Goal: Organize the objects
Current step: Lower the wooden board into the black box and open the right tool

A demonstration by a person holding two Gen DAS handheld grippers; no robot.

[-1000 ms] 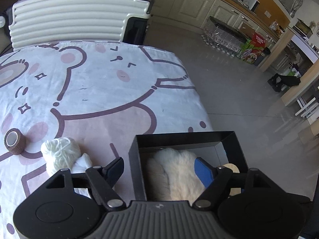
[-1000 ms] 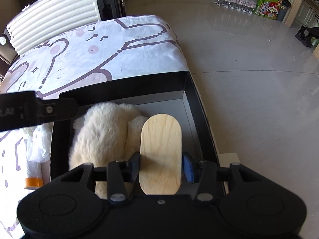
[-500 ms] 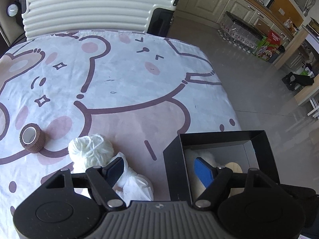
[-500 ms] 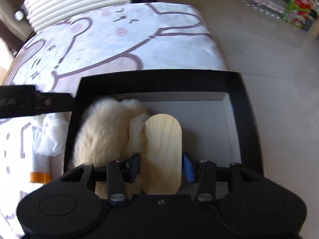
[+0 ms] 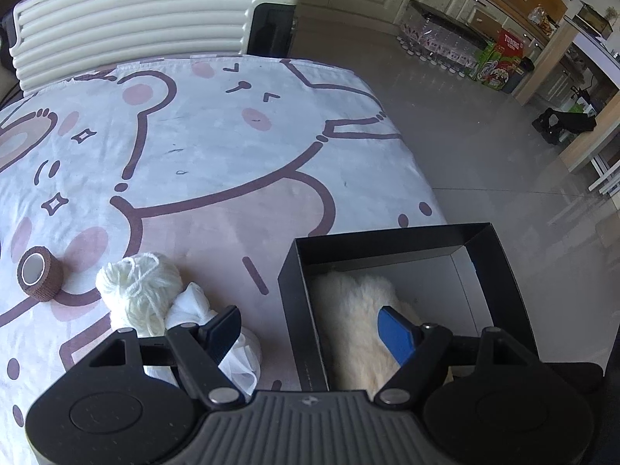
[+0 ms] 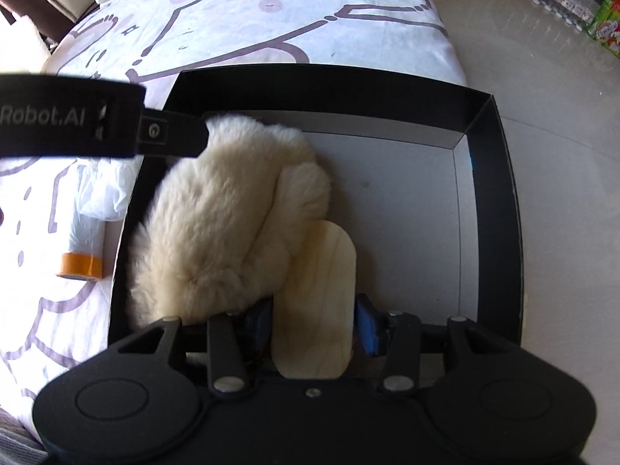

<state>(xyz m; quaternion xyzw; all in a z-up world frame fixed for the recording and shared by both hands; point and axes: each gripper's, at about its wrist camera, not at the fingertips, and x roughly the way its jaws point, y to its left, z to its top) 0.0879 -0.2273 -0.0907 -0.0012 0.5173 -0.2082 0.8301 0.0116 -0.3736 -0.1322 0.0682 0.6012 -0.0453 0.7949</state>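
Observation:
A black box [image 5: 500, 267] [image 6: 500, 209] sits at the bed's right edge with a cream fluffy plush [image 5: 356, 310] [image 6: 217, 224] inside. My right gripper [image 6: 314, 321] is shut on a flat wooden oval board [image 6: 317, 302], held low inside the box beside the plush. My left gripper [image 5: 310, 333] is open and empty, straddling the box's left wall. A white yarn ball [image 5: 139, 290], a white plastic bag [image 5: 236, 356] [image 6: 104, 190] and a brown tape roll [image 5: 38, 275] lie on the bed left of the box.
The bear-print bedsheet [image 5: 193, 147] covers the bed. A cream ribbed suitcase [image 5: 147, 15] stands behind it. A roll with an orange band [image 6: 83, 248] lies left of the box. Tiled floor [image 5: 484, 155] lies to the right, with cabinets and bottles at the far wall.
My left gripper has swung left then partly back right, staying open. My right gripper has lowered the wooden board deeper into the box against the plush.

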